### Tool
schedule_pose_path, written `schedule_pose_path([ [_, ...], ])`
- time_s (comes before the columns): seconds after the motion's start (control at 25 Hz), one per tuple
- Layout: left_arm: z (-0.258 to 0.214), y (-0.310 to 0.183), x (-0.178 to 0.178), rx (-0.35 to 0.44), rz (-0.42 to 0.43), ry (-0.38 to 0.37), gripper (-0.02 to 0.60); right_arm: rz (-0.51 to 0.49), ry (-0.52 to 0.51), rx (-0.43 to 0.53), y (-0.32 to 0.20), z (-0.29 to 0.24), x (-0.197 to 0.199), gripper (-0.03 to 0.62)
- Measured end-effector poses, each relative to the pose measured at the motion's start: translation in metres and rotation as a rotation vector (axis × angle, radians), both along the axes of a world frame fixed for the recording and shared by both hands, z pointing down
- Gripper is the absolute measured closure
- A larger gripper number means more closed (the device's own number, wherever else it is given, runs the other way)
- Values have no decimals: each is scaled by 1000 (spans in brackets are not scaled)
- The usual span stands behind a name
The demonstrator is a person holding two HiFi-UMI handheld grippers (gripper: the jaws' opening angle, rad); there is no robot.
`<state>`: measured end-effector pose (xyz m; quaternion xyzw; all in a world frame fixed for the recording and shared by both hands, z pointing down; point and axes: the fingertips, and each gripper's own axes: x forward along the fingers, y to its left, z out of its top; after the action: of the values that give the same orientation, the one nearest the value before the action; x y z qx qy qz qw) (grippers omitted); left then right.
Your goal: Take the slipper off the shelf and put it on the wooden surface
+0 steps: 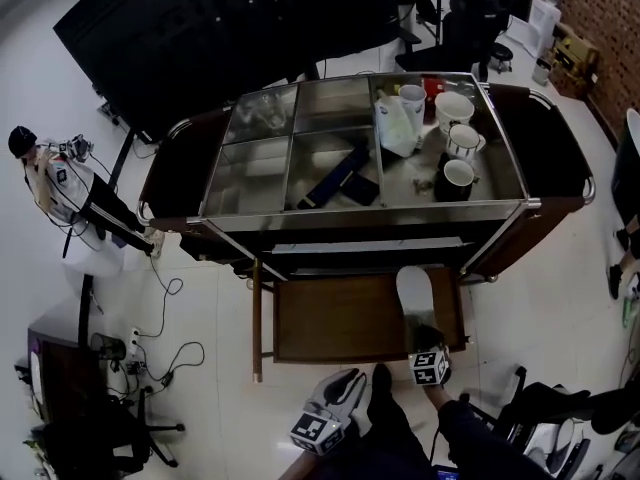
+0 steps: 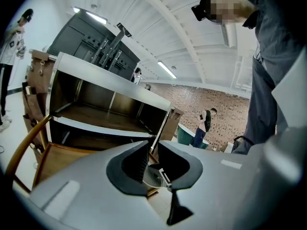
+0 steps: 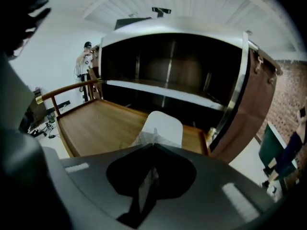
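The white slipper [image 1: 415, 298] lies on the right part of the wooden surface [image 1: 330, 320], toe toward the cart. My right gripper [image 1: 428, 356] is at the slipper's near end, shut on it. In the right gripper view the slipper [image 3: 162, 127] runs forward from the pinched jaws [image 3: 153, 145] over the wooden surface [image 3: 100, 123], with the cart's dark shelf [image 3: 163, 91] behind. My left gripper [image 1: 340, 388] hovers off the wooden surface's front edge. Its jaws [image 2: 153, 147] stand a little apart with nothing between them.
A steel cart [image 1: 520, 208] with compartments stands behind the wooden surface and holds white cups [image 1: 460, 140], a plastic bag [image 1: 397, 123] and a dark flat item [image 1: 335, 178]. Cables [image 1: 165, 353] lie on the floor at left. A person [image 1: 45, 173] stands far left.
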<state>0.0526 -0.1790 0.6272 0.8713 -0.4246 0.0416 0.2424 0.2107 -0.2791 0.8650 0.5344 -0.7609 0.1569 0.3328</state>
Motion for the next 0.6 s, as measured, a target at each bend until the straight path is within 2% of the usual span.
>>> schedule_pose_path([
  [0.12, 5, 26, -18, -26, -23, 5, 503, 33, 25, -87, -7, 32, 10, 588],
  [0.2, 7, 39, -27, -25, -34, 4, 503, 57, 50, -113, -13, 39, 17, 559],
  [0.32, 2, 57, -42, -5, -50, 16, 505, 112, 9, -69, -5, 8, 14, 516],
  [0.52, -1, 97, -55, 21, -28, 44, 505, 42, -121, 36, 65, -62, -33, 513],
  [0.6, -6, 117, -55, 42, 3, 52, 505, 11, -184, 78, 104, -92, -52, 538],
])
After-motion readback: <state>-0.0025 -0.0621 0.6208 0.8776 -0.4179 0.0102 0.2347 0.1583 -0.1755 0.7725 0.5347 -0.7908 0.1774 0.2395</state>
